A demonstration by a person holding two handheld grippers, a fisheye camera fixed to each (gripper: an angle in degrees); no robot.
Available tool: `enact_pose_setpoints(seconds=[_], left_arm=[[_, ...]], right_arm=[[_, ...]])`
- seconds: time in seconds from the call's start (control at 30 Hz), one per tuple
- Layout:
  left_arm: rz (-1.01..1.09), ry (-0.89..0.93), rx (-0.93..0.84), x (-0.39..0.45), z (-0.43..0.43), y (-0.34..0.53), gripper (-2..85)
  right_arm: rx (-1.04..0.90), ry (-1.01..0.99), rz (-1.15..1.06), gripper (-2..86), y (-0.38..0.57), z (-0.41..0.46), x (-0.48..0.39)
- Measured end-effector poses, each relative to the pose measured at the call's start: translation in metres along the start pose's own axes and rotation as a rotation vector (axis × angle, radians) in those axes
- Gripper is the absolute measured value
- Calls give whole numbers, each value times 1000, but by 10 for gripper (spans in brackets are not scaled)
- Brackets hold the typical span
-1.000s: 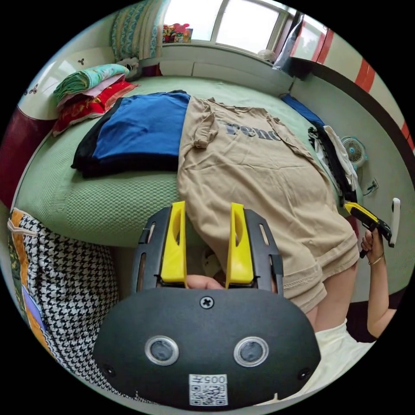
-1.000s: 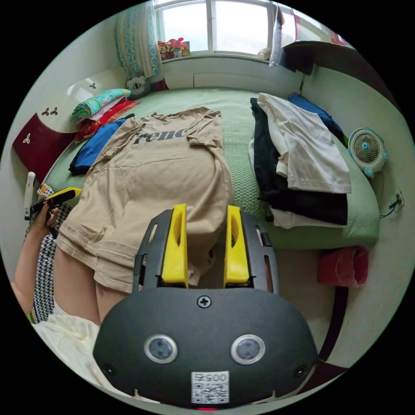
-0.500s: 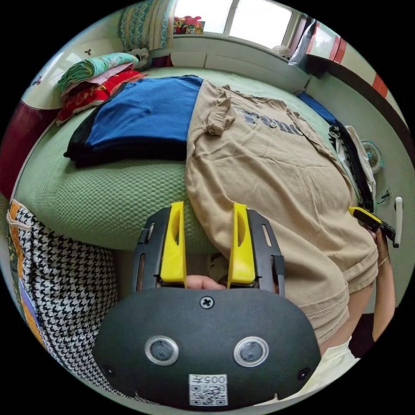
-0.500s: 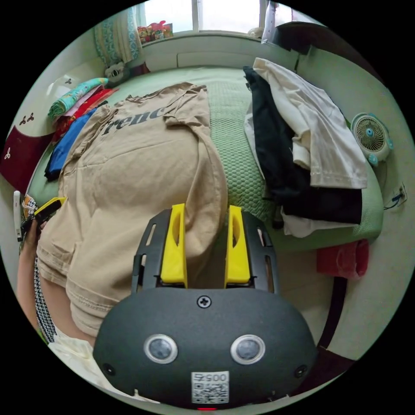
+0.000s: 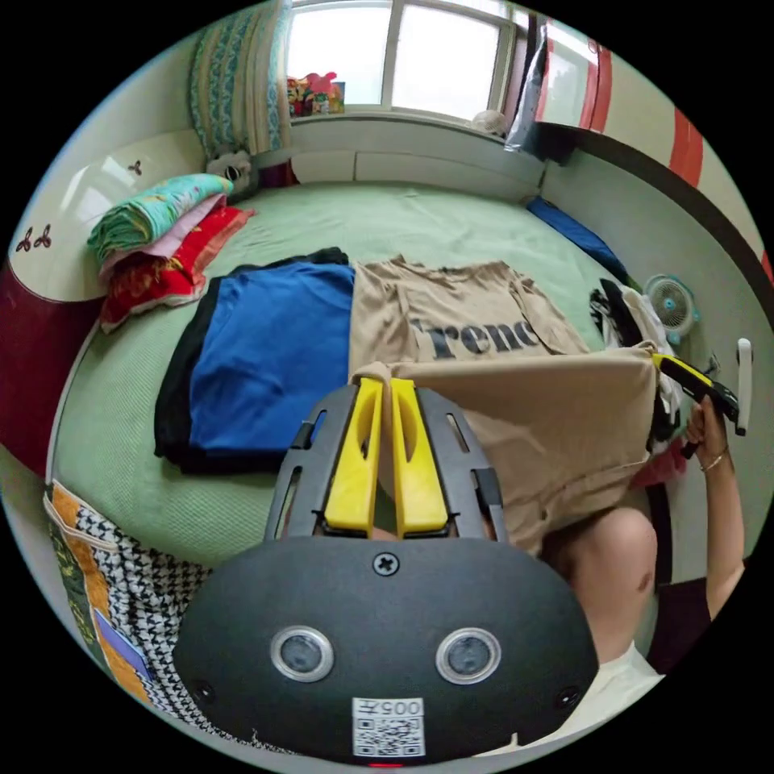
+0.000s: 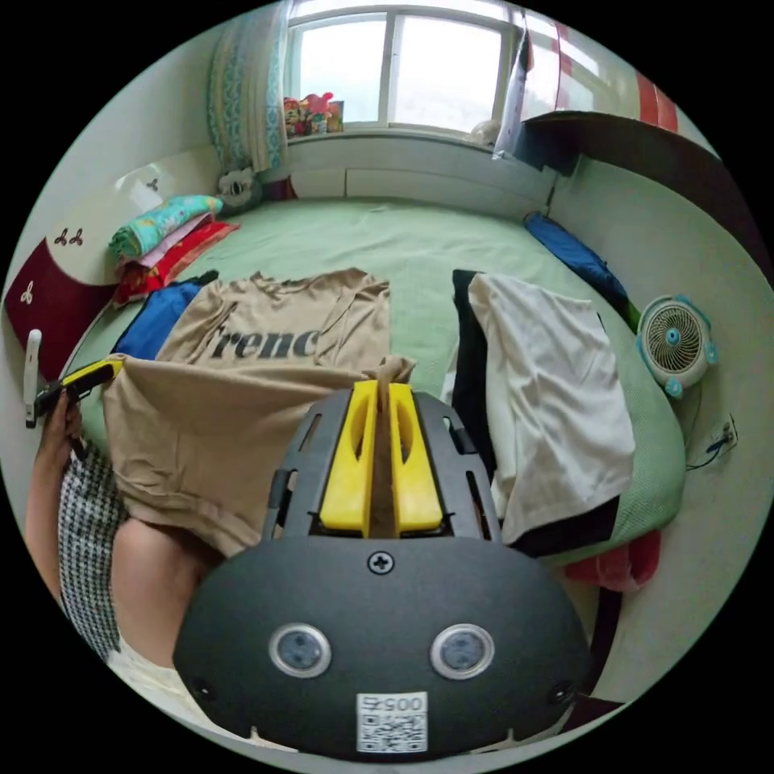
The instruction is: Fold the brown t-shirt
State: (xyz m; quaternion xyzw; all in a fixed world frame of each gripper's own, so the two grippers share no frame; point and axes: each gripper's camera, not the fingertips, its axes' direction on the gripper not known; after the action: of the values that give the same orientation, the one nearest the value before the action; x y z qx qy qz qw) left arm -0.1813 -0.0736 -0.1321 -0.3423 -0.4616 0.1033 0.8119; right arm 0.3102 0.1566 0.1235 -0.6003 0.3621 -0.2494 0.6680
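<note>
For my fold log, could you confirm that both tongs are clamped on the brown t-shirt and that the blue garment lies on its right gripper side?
Not quite: the blue garment lies on the left tongs' side, as the left gripper view shows. Both the left and right tongs are clamped on the brown t-shirt.

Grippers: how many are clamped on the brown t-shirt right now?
2. The left gripper has its fingers shut on one lifted side of the brown t-shirt; the right gripper pinches the opposite side.
</note>
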Motion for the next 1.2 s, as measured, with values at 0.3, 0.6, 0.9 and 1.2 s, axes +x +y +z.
enact_pose_setpoints(seconds=[0.3, 0.6, 0.9, 1.2], left_arm=[[-28, 74, -48, -28, 6, 35, 111], [-120, 120, -188, -51, 32, 87, 110], [-71, 85, -210, -42, 20, 111, 88], [-122, 78, -182, -42, 27, 107, 100]], right_arm=[[-5, -22, 9, 74, 53, -5, 34], [-198, -100, 138, 80, 105, 32, 71], [-174, -105, 125, -9, 131, 12, 76], [-135, -141, 161, -10, 166, -20, 94]])
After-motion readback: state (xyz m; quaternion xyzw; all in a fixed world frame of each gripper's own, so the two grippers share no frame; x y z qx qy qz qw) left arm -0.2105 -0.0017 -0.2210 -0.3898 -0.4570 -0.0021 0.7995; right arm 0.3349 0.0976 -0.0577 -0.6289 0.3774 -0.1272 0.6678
